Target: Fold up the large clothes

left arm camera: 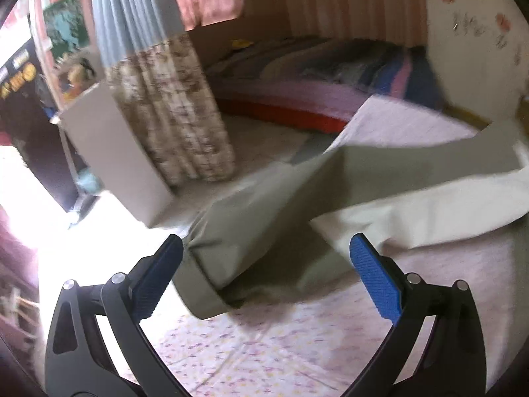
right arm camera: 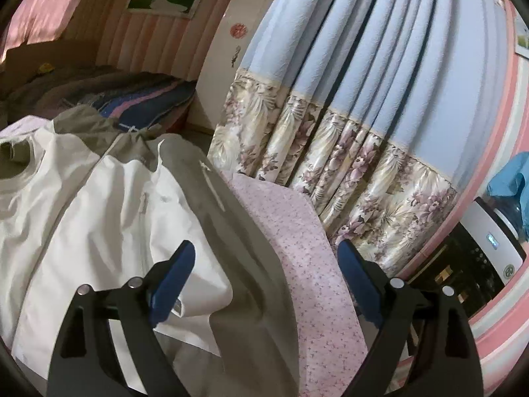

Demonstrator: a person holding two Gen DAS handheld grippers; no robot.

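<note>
Both sets of jaws stand spread wide, nothing pinched between them. Left gripper [left arm camera: 266, 261] hangs over the jacket [left arm camera: 264, 231], an olive sleeve running between its blue pads [left arm camera: 375, 281]; the cuff end sits just inside the left pad, touching or not can't be told, since the whole left view is smeared w/ motion blur. Right gripper [right arm camera: 266, 261] hangs over the jacket's [right arm camera: 109, 205] edge where an olive panel meets the sheet [right arm camera: 297, 248].

Jacket lies spread on the sheet, white body w/ olive sleeves and collar, a pale zip pull on the olive panel. Its near hem is cut off behind the right gripper's arms, and its far left side runs out of the right view. A small tag near the hem is partly hidden by the right gripper's left pad [right arm camera: 172, 281], text unreadable.

Sheet [left arm camera: 264, 347] is pink w/ a small floral print; its edges are hard to trace in the blur.

Beyond the jacket: a curtain [right arm camera: 363, 99], blue above, flowered below, top cut off. Left of the curtain, a pile of striped bedding [right arm camera: 132, 96], dim and partly behind the jacket's collar. Right of the curtain, a white appliance [right arm camera: 499, 248] under a blue cloth [right arm camera: 509, 185], mostly cut by the frame.
</note>
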